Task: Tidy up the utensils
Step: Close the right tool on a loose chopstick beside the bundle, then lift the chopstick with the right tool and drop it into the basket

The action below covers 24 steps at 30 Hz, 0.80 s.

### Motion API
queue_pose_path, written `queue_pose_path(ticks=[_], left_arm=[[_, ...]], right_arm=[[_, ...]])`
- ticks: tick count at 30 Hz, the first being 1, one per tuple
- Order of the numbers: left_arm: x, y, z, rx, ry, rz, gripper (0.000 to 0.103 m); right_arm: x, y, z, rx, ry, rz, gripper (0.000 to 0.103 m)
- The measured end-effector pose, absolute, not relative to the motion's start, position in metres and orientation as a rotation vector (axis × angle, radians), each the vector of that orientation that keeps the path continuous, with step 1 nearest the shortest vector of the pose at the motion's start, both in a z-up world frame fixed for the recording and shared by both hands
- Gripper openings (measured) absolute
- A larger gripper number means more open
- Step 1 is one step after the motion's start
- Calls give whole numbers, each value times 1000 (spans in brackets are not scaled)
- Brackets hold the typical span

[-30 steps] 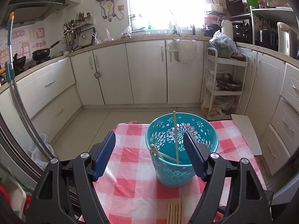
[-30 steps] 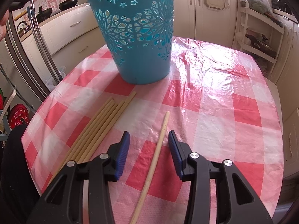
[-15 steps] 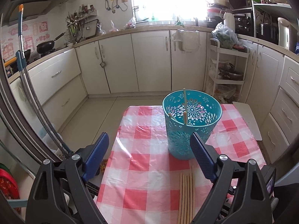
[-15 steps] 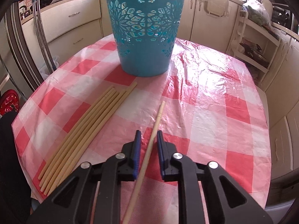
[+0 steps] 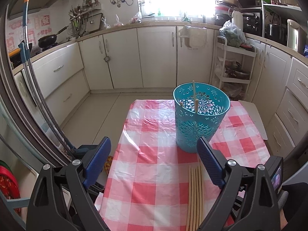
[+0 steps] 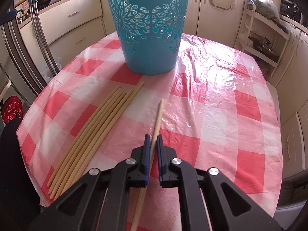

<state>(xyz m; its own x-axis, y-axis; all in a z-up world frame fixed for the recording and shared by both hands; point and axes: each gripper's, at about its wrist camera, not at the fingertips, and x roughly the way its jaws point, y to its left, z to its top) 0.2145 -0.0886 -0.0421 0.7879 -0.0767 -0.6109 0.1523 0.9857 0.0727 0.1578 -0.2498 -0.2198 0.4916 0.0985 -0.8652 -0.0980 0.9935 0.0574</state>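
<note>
Beside the bundle [image 6: 92, 134], right hand-held gripper [image 6: 153, 137] clamps chopstick [image 6: 157, 117].

Left wrist view: I look from high behind the left tongs [image 5: 153, 159], forward and down along the worktop [image 5: 154, 173] toward the far cabinets [image 5: 156, 57].
Left nearness: well back; the teal basket [image 5: 200, 119] stands beyond the fingertips.
Right wrist view: I look from low over the worktop [image 6: 221, 115], forward past the right tongs [image 6: 152, 141].
Right nearness: close; single chopstick [image 6: 158, 115] runs straight out from the lens.
Shared: teal basket [image 6: 148, 28], bundle of chopsticks [image 5: 195, 192] [image 6: 96, 130], checked cloth, cabinets.
</note>
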Motion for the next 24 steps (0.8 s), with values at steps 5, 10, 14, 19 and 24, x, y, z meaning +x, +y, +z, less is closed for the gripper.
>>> queue_pose_path(ticks=[5, 10, 14, 19, 24], left_arm=[[216, -89, -46, 118, 666, -125, 87], [217, -90, -48, 123, 672, -123, 88], [220, -88, -53, 119, 691, -123, 88], [221, -86, -57, 109, 705, -121, 88], [221, -85, -58, 104, 709, -119, 88]], right_arm=[[166, -244, -219, -29, 1072, 130, 7], [161, -261, -219, 178, 1097, 190, 6], [151, -276, -207, 348, 1074, 235, 6], [144, -292, -166, 490, 970, 284, 6], [149, -301, -109, 557, 818, 323, 6]])
